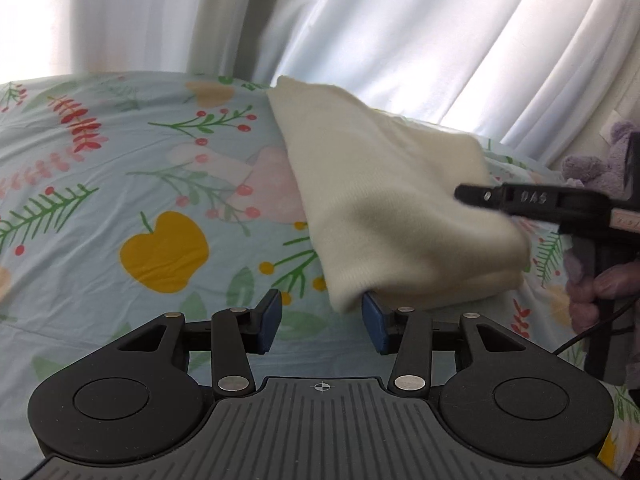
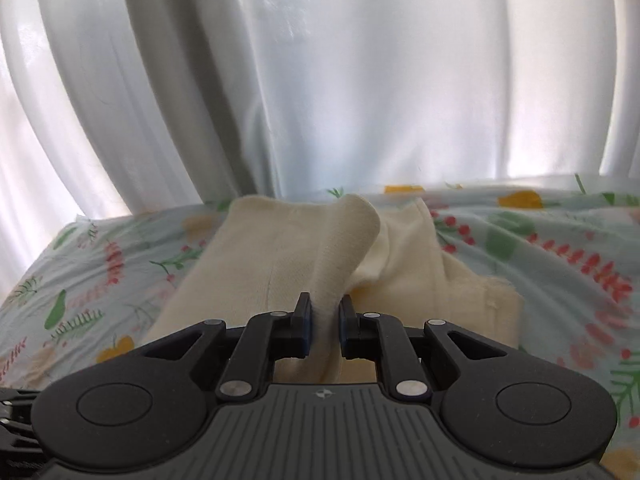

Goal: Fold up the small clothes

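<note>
A cream knit garment (image 1: 384,200) lies partly folded on the floral bedsheet (image 1: 120,184). My left gripper (image 1: 320,316) is open and empty, its right pad just under the garment's near corner. My right gripper (image 2: 323,320) is shut on a fold of the cream garment (image 2: 304,248) and lifts that layer above the rest of the cloth. In the left wrist view the right gripper (image 1: 464,194) reaches in from the right over the garment's edge, held by a gloved hand.
White curtains (image 2: 320,80) hang close behind the bed. A purple plush toy (image 1: 600,160) sits at the bed's right side. The floral sheet (image 2: 540,264) extends left and right of the garment.
</note>
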The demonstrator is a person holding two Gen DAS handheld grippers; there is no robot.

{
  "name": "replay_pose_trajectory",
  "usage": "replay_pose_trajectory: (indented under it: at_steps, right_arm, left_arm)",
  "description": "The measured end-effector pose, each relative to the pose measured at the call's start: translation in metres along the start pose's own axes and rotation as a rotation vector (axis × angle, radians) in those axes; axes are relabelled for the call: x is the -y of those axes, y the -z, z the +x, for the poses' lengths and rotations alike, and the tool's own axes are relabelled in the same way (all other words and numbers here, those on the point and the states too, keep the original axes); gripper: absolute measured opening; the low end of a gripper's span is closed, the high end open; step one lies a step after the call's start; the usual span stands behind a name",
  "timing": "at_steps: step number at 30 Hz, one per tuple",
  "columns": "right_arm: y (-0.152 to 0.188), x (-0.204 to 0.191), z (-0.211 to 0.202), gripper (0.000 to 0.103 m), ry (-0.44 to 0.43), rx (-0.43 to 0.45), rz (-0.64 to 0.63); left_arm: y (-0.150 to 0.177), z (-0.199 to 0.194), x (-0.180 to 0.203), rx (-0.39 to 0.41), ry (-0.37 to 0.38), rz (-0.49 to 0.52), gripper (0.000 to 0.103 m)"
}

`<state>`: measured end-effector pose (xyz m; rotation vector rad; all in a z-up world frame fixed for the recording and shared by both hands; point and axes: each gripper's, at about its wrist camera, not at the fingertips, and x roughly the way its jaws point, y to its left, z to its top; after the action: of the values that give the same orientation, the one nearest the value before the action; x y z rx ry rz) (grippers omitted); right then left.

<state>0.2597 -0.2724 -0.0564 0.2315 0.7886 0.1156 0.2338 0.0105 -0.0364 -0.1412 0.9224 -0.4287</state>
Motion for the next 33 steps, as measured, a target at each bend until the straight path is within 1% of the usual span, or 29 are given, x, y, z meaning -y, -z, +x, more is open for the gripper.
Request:
replay_pose_trajectory:
  at_steps: [2, 4, 5, 6, 7, 8, 9, 10, 11, 12, 13, 14, 15, 16, 18, 19, 21, 22, 25, 27, 28, 29, 31, 32, 33]
  right_arm:
    - [0.006, 0.011, 0.006, 0.016, -0.022, -0.036, 0.043]
    - [0.006, 0.018, 0.009, 0.024, -0.067, -0.047, 0.118]
    - [0.004, 0.022, 0.011, 0.034, -0.097, -0.054, 0.163]
    - [0.005, 0.026, 0.015, 0.040, -0.144, -0.063, 0.214]
    - [0.004, 0.028, 0.018, 0.048, -0.173, -0.068, 0.241]
    - [0.003, 0.028, 0.023, 0.048, -0.183, -0.076, 0.250]
    - [0.002, 0.024, 0.027, 0.047, -0.166, -0.084, 0.240]
    - [0.001, 0.020, 0.029, 0.035, -0.146, -0.078, 0.215]
    - [0.000, 0.013, 0.028, 0.013, -0.118, -0.068, 0.177]
    - [-0.002, 0.005, 0.024, 0.013, -0.090, -0.049, 0.123]
    - [-0.004, -0.003, 0.016, 0.013, -0.060, -0.010, 0.065]
    - [-0.005, -0.011, 0.008, 0.012, -0.036, 0.034, 0.011]
    - [-0.006, -0.018, -0.006, 0.012, 0.004, 0.100, -0.046]
    - [-0.008, -0.021, -0.017, 0.012, 0.034, 0.150, -0.066]
    - [-0.011, -0.021, -0.033, 0.012, 0.076, 0.219, -0.059]
    - [-0.011, -0.018, -0.037, 0.012, 0.100, 0.235, -0.057]
    - [-0.007, -0.011, -0.035, 0.012, 0.158, 0.232, -0.065]
    - [-0.004, -0.005, -0.031, 0.012, 0.185, 0.213, -0.056]
    - [0.010, 0.014, -0.012, 0.013, 0.267, 0.134, -0.034]
    - [0.017, 0.021, -0.004, 0.014, 0.285, 0.099, -0.046]
    - [0.018, 0.023, -0.006, 0.018, 0.290, 0.105, -0.043]
    - [0.017, 0.023, -0.011, 0.028, 0.306, 0.118, -0.033]
    - [0.016, 0.018, -0.026, 0.032, 0.343, 0.178, -0.034]
    - [0.016, 0.013, -0.034, 0.032, 0.343, 0.212, -0.054]
    - [0.018, 0.007, -0.043, 0.032, 0.315, 0.243, -0.085]
  left_arm:
    - [-0.003, -0.001, 0.003, 0.019, -0.003, 0.017, 0.050]
    - [-0.005, 0.000, 0.005, 0.021, -0.013, 0.035, 0.051]
    - [-0.005, 0.002, 0.006, 0.016, -0.014, 0.038, 0.051]
    - [-0.005, 0.003, 0.007, 0.010, -0.011, 0.037, 0.051]
    - [-0.004, 0.005, 0.009, 0.003, -0.005, 0.038, 0.051]
    - [-0.003, 0.006, 0.011, -0.002, -0.002, 0.039, 0.051]
    - [-0.001, 0.008, 0.013, -0.009, -0.003, 0.042, 0.051]
    - [0.000, 0.010, 0.015, -0.016, -0.005, 0.048, 0.051]
    - [0.002, 0.012, 0.018, -0.023, -0.010, 0.056, 0.051]
    - [0.003, 0.014, 0.020, -0.031, -0.021, 0.063, 0.051]
    - [0.003, 0.017, 0.022, -0.035, -0.035, 0.067, 0.051]
    - [0.004, 0.018, 0.023, -0.037, -0.047, 0.070, 0.051]
    - [0.002, 0.020, 0.021, -0.038, -0.058, 0.067, 0.051]
    - [0.002, 0.021, 0.021, -0.037, -0.060, 0.062, 0.051]
    - [0.001, 0.021, 0.019, -0.039, -0.052, 0.045, 0.051]
    - [0.001, 0.022, 0.018, -0.042, -0.042, 0.039, 0.052]
    - [0.002, 0.022, 0.019, -0.049, -0.034, 0.037, 0.053]
    - [0.003, 0.022, 0.020, -0.050, -0.038, 0.045, 0.052]
    - [0.004, 0.022, 0.022, -0.046, -0.065, 0.065, 0.052]
    - [0.003, 0.019, 0.019, -0.049, -0.058, 0.047, 0.052]
    - [0.002, 0.017, 0.018, -0.048, -0.051, 0.036, 0.052]
    - [0.001, 0.014, 0.016, -0.045, -0.046, 0.028, 0.052]
    - [0.000, 0.010, 0.012, -0.037, -0.044, 0.010, 0.052]
    - [-0.001, 0.007, 0.010, -0.032, -0.049, -0.001, 0.053]
    - [-0.002, 0.007, 0.008, -0.028, -0.055, -0.011, 0.053]
